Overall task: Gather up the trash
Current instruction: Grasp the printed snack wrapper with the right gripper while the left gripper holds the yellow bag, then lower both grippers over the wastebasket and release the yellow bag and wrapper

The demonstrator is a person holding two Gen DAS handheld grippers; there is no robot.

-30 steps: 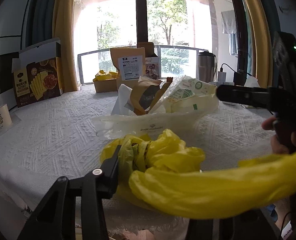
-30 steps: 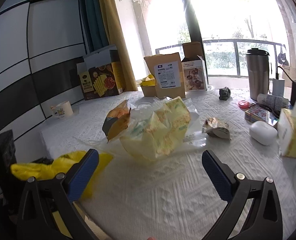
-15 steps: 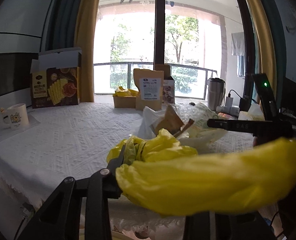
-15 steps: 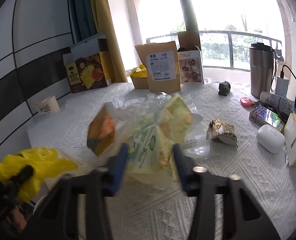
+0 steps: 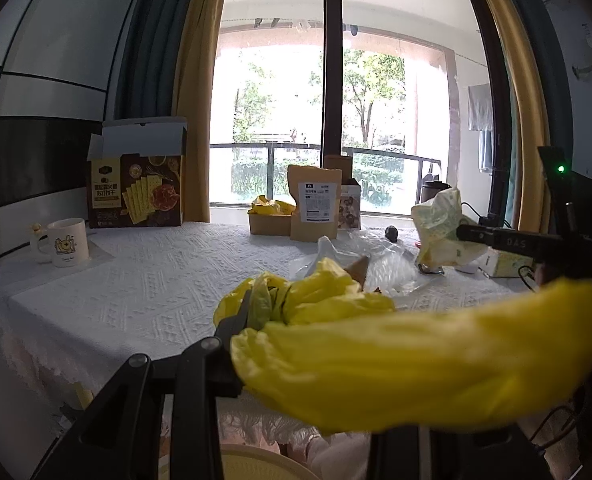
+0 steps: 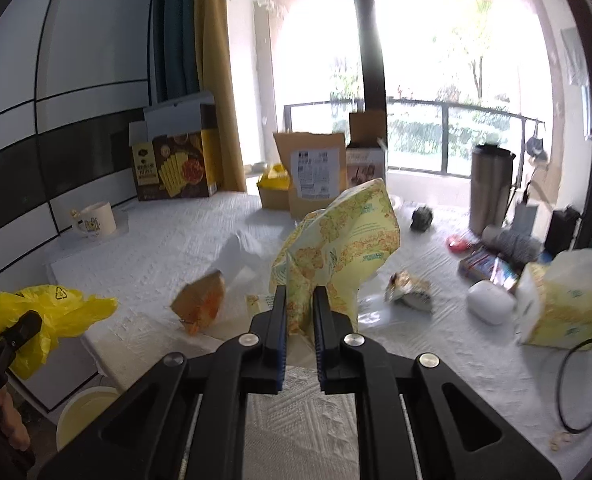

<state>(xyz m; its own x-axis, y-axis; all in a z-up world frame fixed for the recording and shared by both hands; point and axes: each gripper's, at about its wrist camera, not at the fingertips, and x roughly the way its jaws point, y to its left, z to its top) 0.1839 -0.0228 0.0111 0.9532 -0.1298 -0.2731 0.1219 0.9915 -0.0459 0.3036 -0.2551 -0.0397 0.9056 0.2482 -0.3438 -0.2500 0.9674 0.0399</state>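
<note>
The table [image 6: 144,256] has bare white cloth along its near and left edge; its far and right sides are crowded with boxes, a mug [image 6: 94,220] and a tissue pack [image 6: 563,300]. The right gripper [image 6: 299,300] points out over the near edge, slightly downward, jaws closing tight on a pale yellow snack wrapper [image 6: 343,240] lifted clear of the cloth. An orange wrapper [image 6: 202,304] and a crumpled packet [image 6: 409,294] lie near it. At the near left corner, the left gripper [image 5: 292,312] is clamped on the bunched yellow trash bag [image 5: 395,360].
</note>
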